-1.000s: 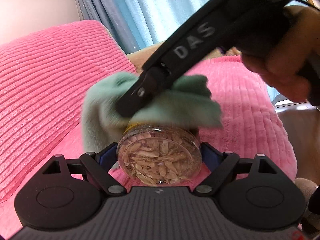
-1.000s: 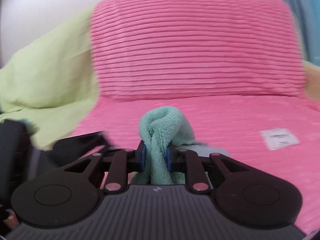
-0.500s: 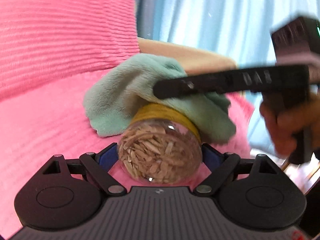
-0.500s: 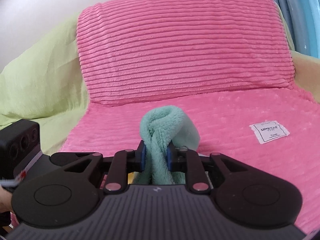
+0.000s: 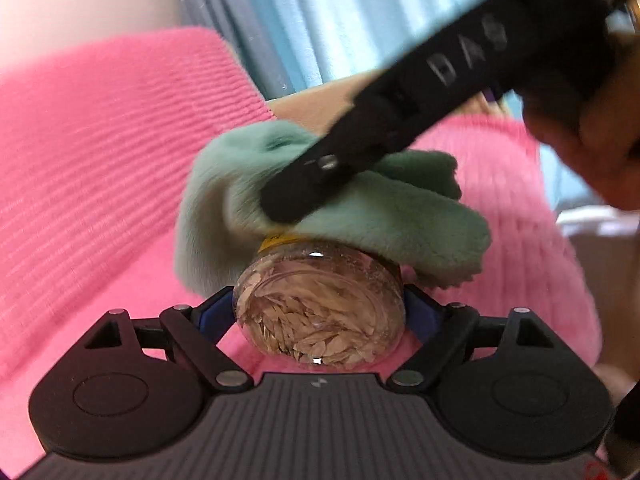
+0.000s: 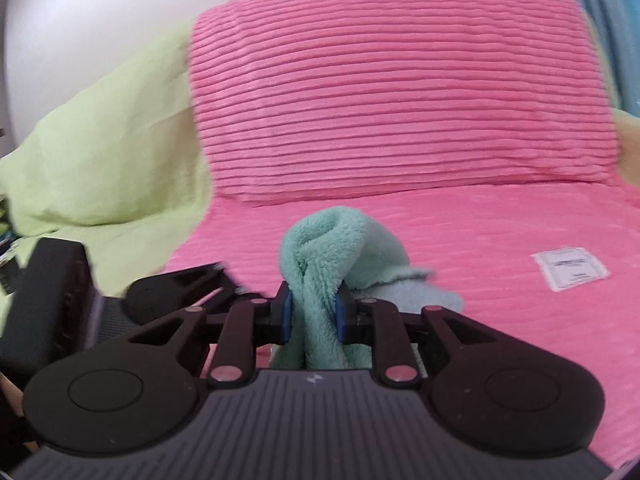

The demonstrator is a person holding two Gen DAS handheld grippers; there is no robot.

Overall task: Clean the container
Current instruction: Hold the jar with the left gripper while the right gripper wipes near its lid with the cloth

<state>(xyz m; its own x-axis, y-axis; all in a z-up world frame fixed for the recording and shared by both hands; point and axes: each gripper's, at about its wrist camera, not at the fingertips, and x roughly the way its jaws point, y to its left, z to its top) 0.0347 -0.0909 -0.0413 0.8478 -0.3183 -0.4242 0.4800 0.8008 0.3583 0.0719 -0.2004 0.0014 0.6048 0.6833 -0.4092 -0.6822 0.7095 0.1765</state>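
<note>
A clear jar [image 5: 320, 312] filled with pale seeds and topped by a yellow lid lies between the blue pads of my left gripper [image 5: 320, 314], which is shut on it, base toward the camera. A mint green fluffy cloth [image 5: 384, 216] drapes over the jar's lid end. My right gripper [image 6: 311, 312] is shut on that cloth [image 6: 324, 264]; in the left wrist view its black body [image 5: 400, 120] comes down from the upper right, pressing the cloth onto the jar, with a hand [image 5: 592, 136] behind it.
A pink ribbed cushion [image 6: 400, 92] and pink seat cover [image 6: 520, 320] with a white label [image 6: 570, 268] fill the background. A light green blanket [image 6: 104, 152] lies left. Blue curtains [image 5: 328, 20] hang behind. The left gripper's body [image 6: 60, 300] shows at the right wrist view's left edge.
The right gripper has swung from lying level across the cloth to a steep diagonal over the jar, dragging the cloth across the lid end. The jar stays clamped; the left gripper has tilted.
</note>
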